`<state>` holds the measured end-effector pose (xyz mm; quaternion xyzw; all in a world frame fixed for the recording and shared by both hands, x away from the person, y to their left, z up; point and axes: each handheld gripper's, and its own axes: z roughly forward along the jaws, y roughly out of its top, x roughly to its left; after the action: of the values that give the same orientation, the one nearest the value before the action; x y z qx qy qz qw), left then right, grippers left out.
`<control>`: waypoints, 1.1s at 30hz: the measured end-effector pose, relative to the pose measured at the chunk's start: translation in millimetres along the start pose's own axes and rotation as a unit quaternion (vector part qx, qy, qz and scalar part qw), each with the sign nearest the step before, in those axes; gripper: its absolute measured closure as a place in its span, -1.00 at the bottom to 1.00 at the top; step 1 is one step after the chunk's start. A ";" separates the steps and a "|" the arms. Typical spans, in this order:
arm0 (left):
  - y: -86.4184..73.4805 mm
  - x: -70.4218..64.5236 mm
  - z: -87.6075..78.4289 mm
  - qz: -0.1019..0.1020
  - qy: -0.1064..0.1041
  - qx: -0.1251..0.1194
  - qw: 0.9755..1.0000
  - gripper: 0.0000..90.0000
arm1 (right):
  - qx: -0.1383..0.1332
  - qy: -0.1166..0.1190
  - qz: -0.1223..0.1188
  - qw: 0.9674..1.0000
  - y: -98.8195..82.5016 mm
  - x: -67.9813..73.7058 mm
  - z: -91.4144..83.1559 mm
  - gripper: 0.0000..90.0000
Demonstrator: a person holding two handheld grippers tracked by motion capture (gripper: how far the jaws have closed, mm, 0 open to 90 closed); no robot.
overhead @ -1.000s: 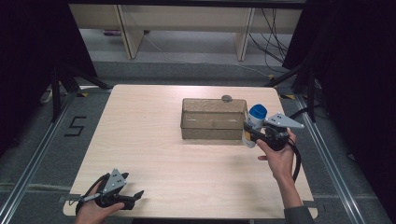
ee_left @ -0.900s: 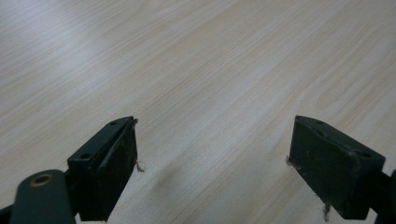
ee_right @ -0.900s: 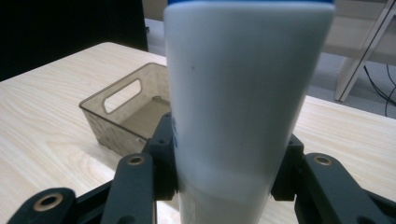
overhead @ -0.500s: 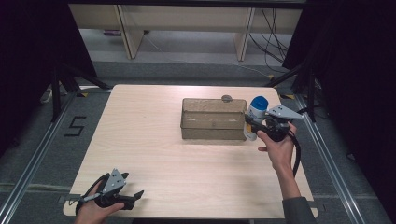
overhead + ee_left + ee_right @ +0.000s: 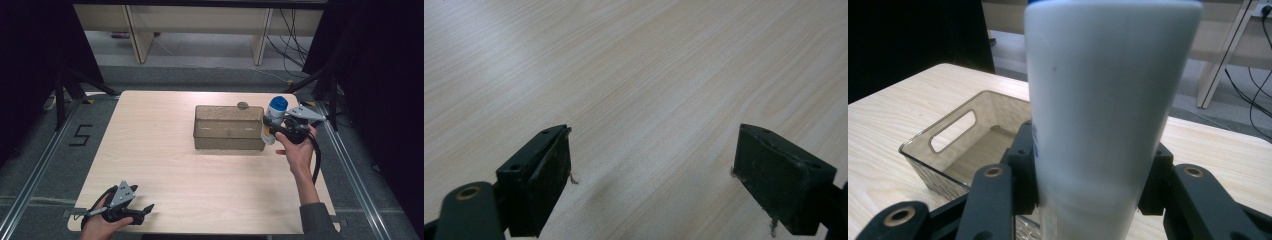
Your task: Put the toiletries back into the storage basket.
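Right gripper (image 5: 272,126) carried bottle (image 5: 274,116) nearer bin (image 5: 228,128); small disc (image 5: 243,105) behind.

A light wood-grain table (image 5: 200,165) is being used as the work surface. A translucent smoke-tinted plastic bin (image 5: 228,128) with cut-out handles is being supported on it, right of centre toward the far edge. A small round grey object (image 5: 243,105) is lying just behind the bin.

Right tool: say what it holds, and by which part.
The right tool clamps the white bottle around its lower body, upright beside the clear bin.
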<state>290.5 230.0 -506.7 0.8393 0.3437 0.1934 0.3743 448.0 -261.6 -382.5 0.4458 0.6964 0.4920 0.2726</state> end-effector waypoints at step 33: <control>-0.1 0.1 0.2 0.004 0.003 -0.003 1.000 -0.67 | -0.010 -0.019 0.006 1.000 6.1 -5.8 45.0 0.24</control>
<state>290.7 230.0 -506.9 0.8391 0.3410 0.1987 0.3744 489.6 -246.2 -393.7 0.4562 0.6835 0.4920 0.2873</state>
